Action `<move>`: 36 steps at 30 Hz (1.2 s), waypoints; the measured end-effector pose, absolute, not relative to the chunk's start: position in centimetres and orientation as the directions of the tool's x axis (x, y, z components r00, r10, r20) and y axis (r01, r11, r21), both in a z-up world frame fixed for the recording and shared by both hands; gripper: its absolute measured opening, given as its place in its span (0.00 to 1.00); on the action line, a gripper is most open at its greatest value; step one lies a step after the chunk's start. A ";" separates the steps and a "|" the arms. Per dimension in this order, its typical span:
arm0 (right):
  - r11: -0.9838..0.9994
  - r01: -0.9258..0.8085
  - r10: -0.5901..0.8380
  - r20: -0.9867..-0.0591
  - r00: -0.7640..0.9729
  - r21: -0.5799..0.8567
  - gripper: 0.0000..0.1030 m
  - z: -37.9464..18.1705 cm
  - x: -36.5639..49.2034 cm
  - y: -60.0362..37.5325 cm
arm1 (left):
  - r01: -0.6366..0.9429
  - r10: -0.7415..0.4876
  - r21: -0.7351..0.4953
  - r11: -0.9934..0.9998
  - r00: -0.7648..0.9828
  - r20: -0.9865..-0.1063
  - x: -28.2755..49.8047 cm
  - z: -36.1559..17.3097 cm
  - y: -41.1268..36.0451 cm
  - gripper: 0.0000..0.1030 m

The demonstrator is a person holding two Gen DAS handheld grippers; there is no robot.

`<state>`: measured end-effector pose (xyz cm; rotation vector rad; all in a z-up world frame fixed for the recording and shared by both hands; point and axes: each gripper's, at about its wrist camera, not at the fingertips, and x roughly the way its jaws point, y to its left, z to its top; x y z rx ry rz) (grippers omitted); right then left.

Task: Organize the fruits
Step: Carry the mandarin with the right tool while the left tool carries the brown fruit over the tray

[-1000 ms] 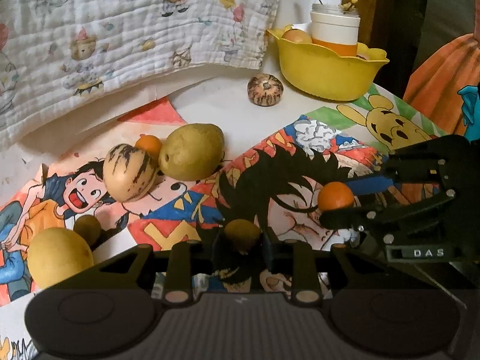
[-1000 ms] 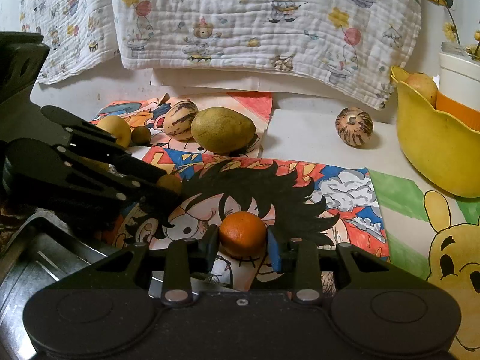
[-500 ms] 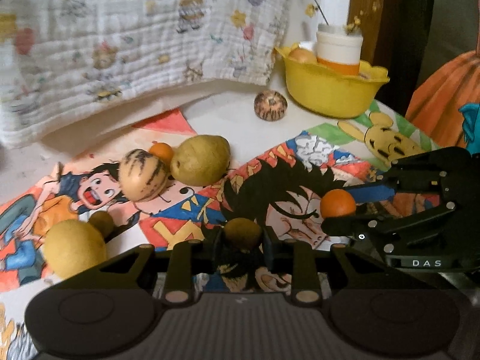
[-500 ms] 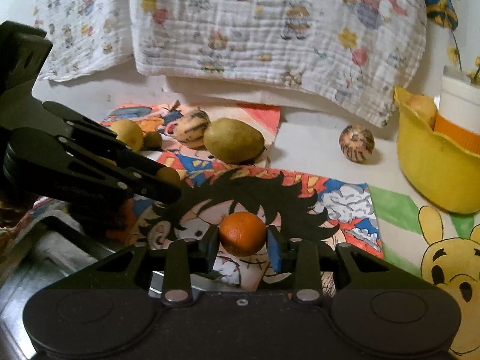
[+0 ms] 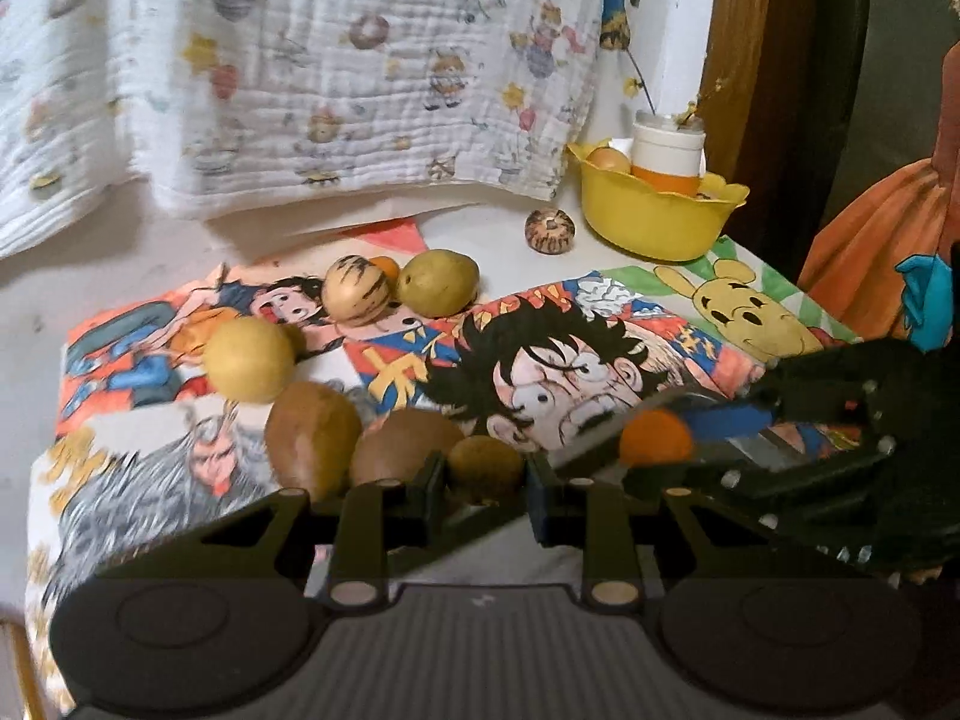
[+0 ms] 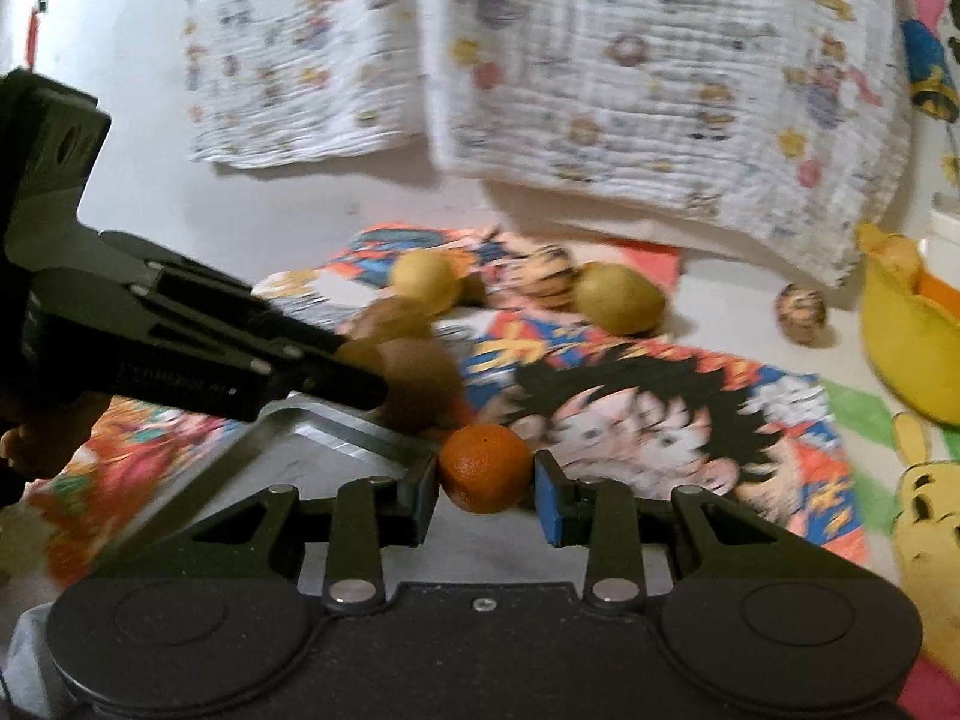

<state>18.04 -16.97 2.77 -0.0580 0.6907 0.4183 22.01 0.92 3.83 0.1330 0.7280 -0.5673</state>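
Both hands have pulled back and up since a second ago, so more of the cartoon cloth [image 5: 600,360] shows now and two brown kiwis [image 5: 312,438] have come into the left view that were out of sight before. The left gripper [image 5: 485,471] is clamped tight on a small brown fruit [image 5: 485,465], pads pressing on both sides of it, carried just above the near edge of the cloth. The right gripper [image 6: 485,477] has its blue pads snug against a small orange [image 6: 485,468], and there it is from the other side too, that same orange [image 5: 655,437] pinched in the black tongs at the right of the left view. Below both grippers sits the rim of a metal tray [image 6: 336,426], its corner just beside the held orange. Back on the cloth, a round yellow fruit [image 5: 249,360] lies near the kiwis, and further on a striped melon [image 5: 357,294] rests touching a green-yellow mango [image 5: 438,283], with another little orange [image 5: 387,267] tucked behind them. A second striped fruit [image 5: 549,231] sits alone on the bare white table, just beside the yellow bowl [image 5: 654,222], which holds a fruit and a white jar [image 5: 667,150]. A printed blanket [image 5: 336,72] hangs behind it all, and the right view is blurred.
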 end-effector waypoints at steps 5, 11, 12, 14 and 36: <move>0.895 -0.434 0.394 -0.644 0.656 0.106 0.35 2.3 15.1 -15.0 | 0.518 -0.446 -0.092 0.851 0.618 -0.647 18.6 4.0 2.3 0.30; 0.884 -0.454 0.404 -0.663 0.630 0.107 0.35 1.8 12.2 -13.6 | 0.502 -0.448 -0.121 0.857 0.607 -0.657 15.0 2.8 3.7 0.30; 0.883 -0.457 0.403 -0.665 0.629 0.103 0.35 1.8 11.8 -13.5 | 0.501 -0.446 -0.120 0.857 0.605 -0.660 14.5 2.6 3.8 0.30; 0.880 -0.464 0.406 -0.669 0.622 0.103 0.35 1.7 11.1 -13.2 | 0.503 -0.442 -0.117 0.857 0.597 -0.670 13.6 2.1 4.0 0.30; 0.896 -0.427 0.380 -0.707 0.596 0.122 0.39 0.4 9.3 -12.9 | 0.467 -0.403 -0.130 0.875 0.553 -0.729 11.2 -0.5 5.0 0.31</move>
